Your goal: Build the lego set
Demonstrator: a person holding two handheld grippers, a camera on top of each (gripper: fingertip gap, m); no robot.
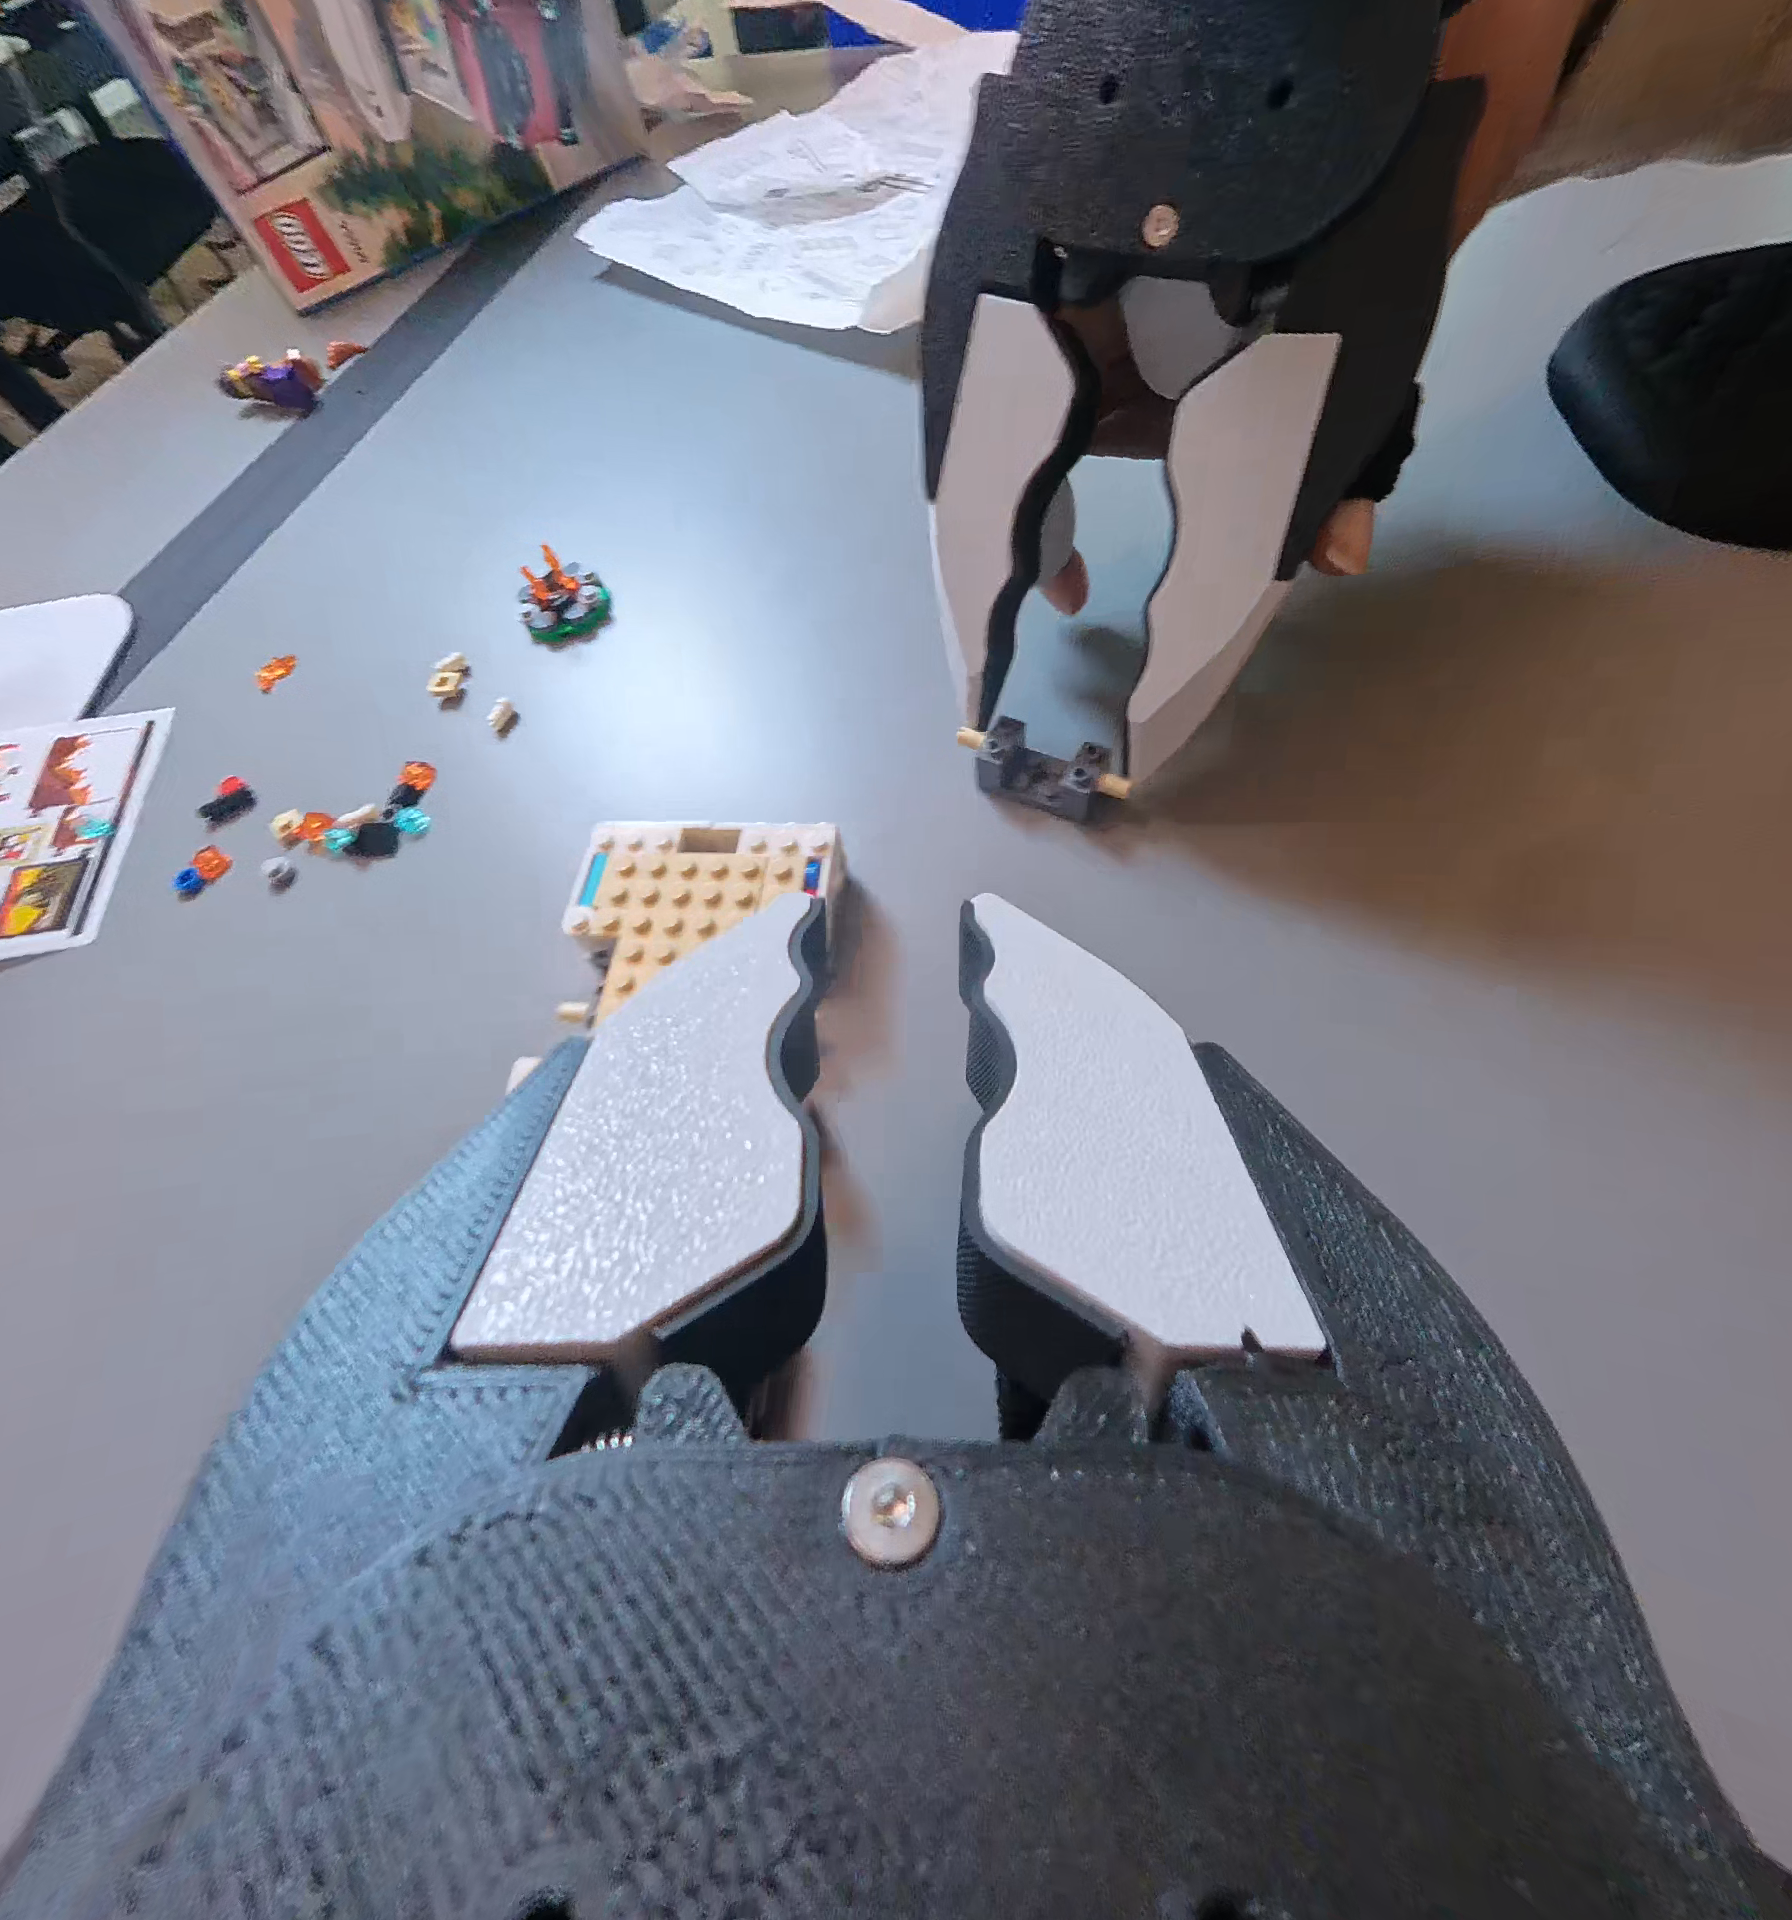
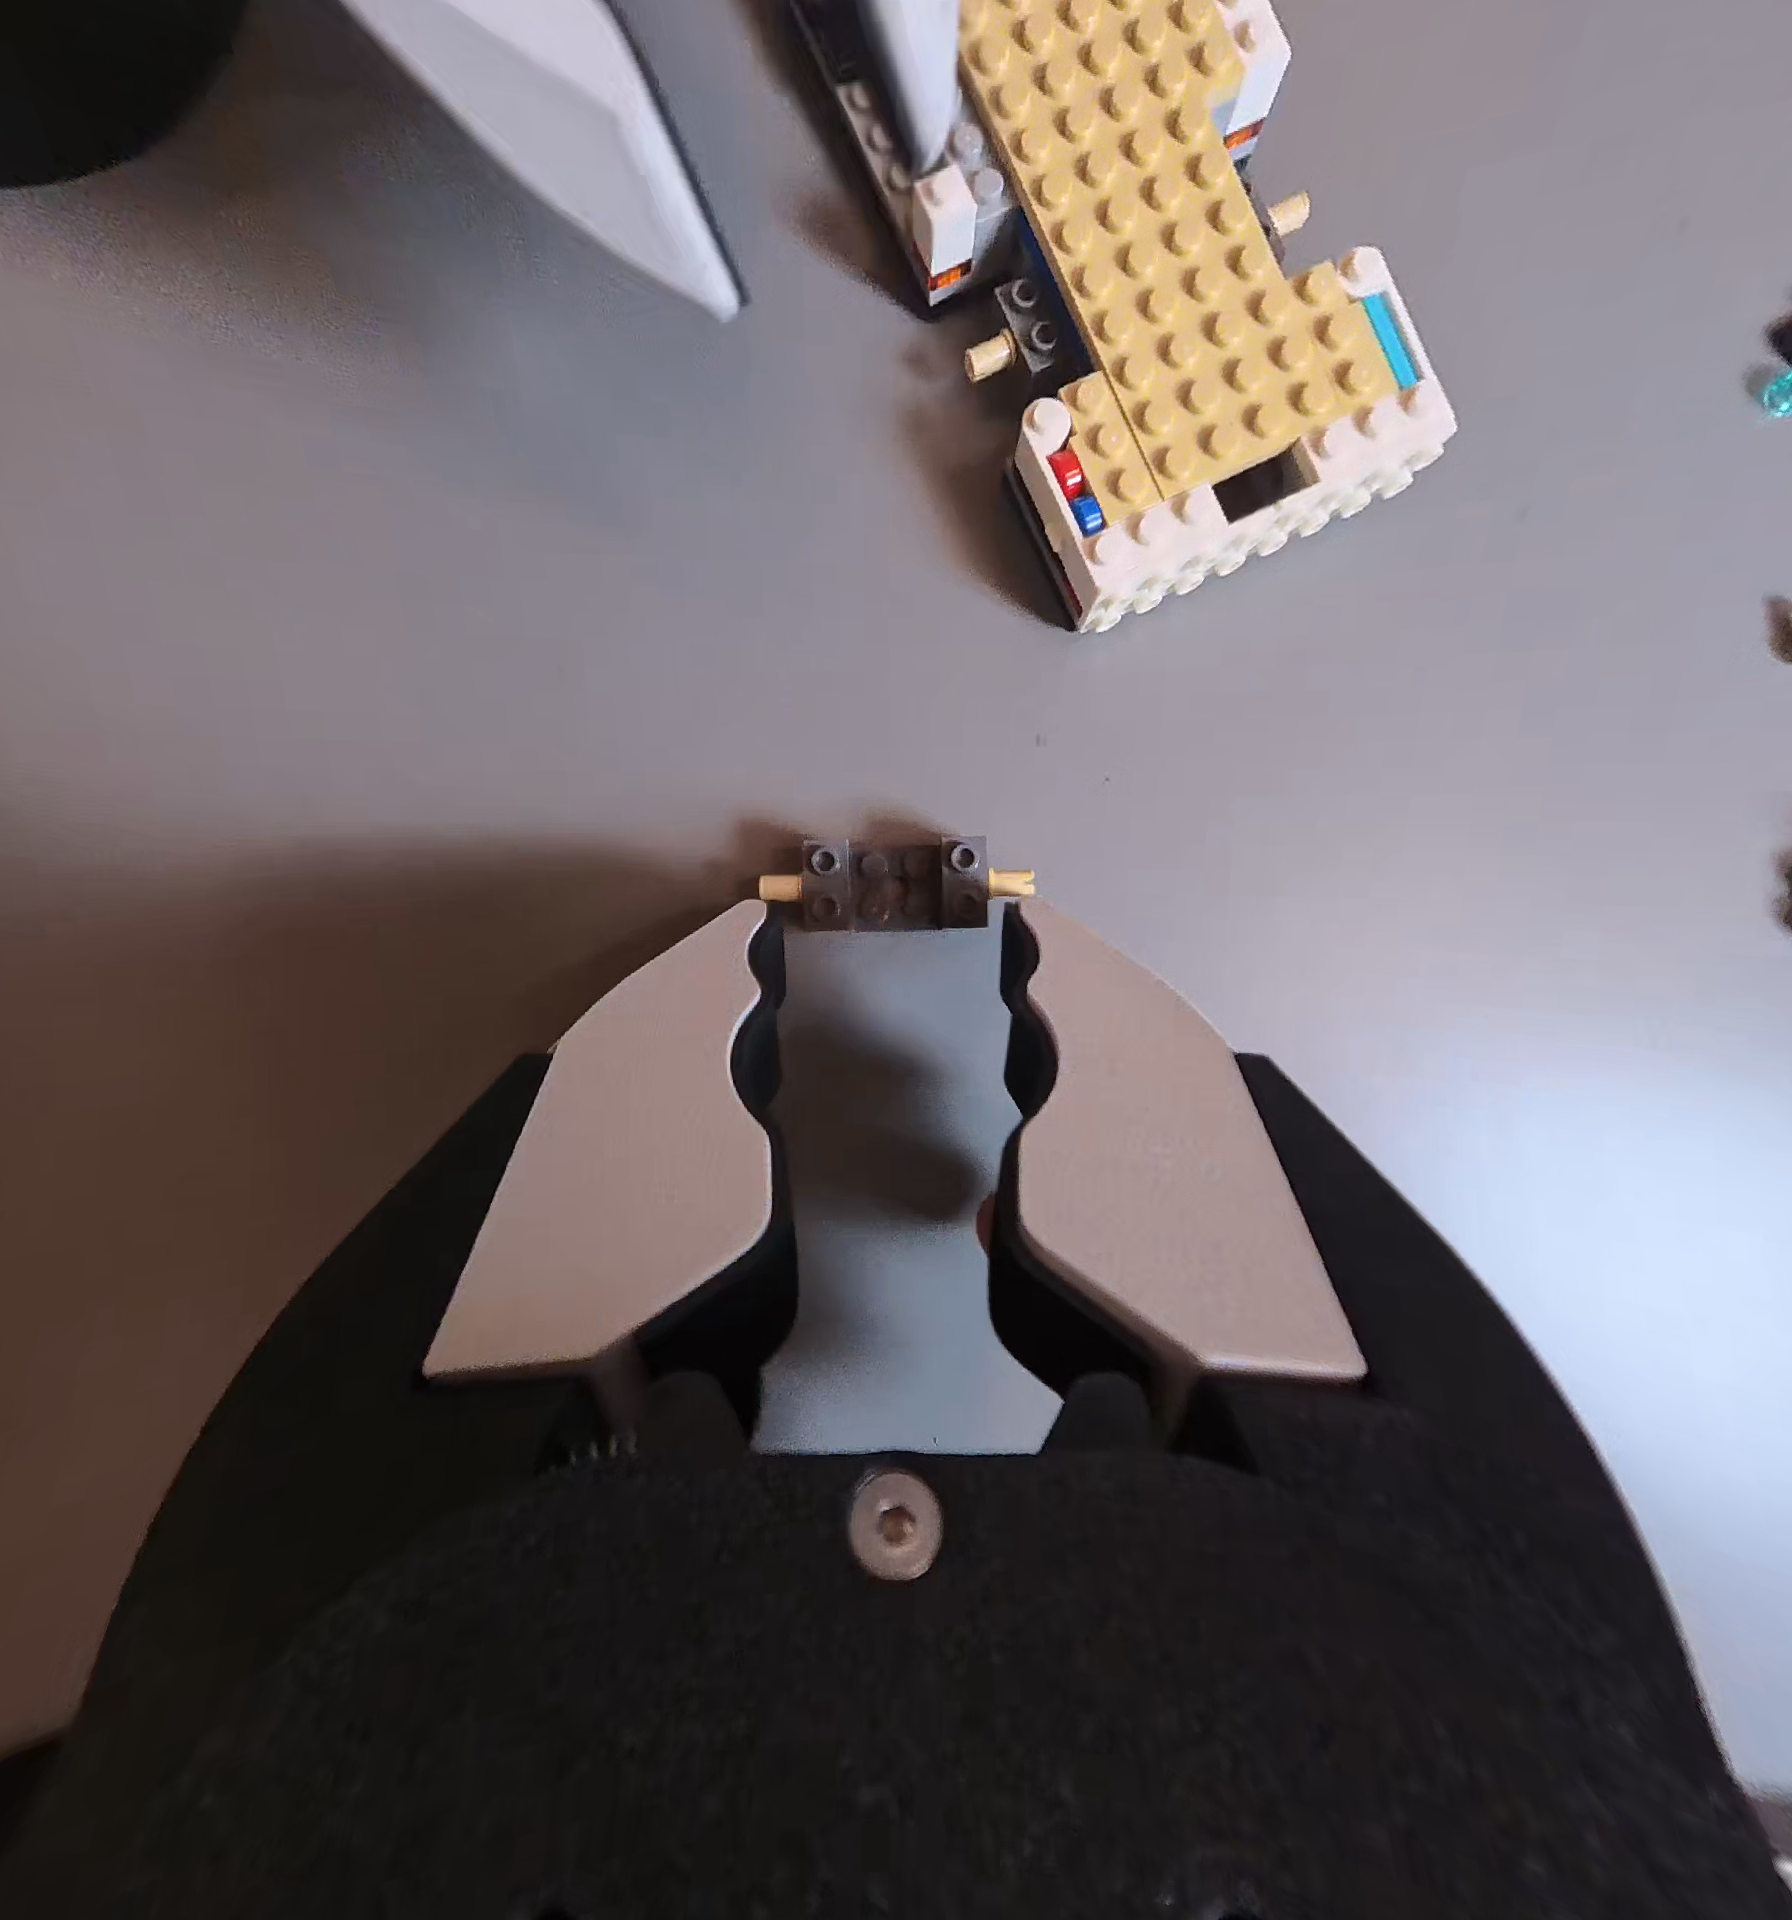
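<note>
Fingers of my right gripper (image 2: 892, 904) slope down to the grey table (image 2: 352, 623), tips spread just behind a small dark grey brick piece (image 2: 892, 885), pads not pressing it. That piece lies flat, studs up, long axis crosswise to my fingers, a tan peg poking from each end. My left gripper (image 1: 892, 914) hangs low with jaws apart, nothing between them, just beside the tan-and-white brick build (image 1: 700, 894), whose near end its left finger hides. Loose small bricks (image 1: 352, 821) farther left are too blurred to make out.
</note>
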